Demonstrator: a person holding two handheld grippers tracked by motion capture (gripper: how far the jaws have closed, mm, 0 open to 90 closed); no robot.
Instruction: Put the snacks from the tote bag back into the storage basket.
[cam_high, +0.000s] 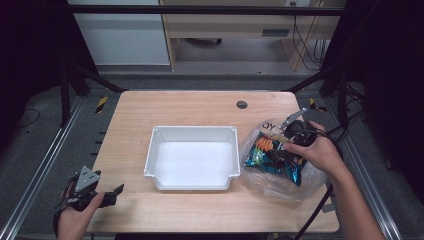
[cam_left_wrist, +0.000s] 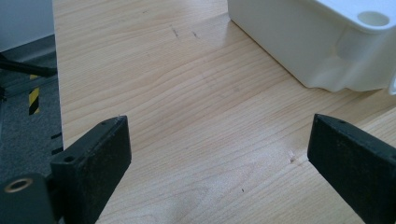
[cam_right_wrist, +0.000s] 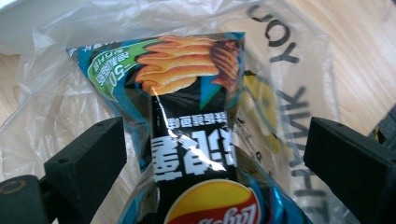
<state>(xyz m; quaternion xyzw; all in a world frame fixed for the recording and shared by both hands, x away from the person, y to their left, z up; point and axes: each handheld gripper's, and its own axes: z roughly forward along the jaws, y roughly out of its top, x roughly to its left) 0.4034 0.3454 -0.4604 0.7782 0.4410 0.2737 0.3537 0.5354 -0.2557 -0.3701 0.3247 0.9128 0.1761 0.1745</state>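
I am hovering my right gripper (cam_right_wrist: 215, 154), jaws spread, over the chip bag (cam_right_wrist: 187, 116) lying inside the clear plastic bag (cam_high: 280, 160) right of the white bin (cam_high: 192, 157), probably needing to close next, while my left gripper (cam_high: 107, 194) is idling wide open.

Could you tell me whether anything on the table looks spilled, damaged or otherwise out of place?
Nothing stands out. The chip bag lies intact on a crumpled clear plastic bag beside the white bin. No crumbs or spills show on the table.

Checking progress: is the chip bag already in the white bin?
No, the chip bag lies on clear plastic beside the white bin, under the right gripper.
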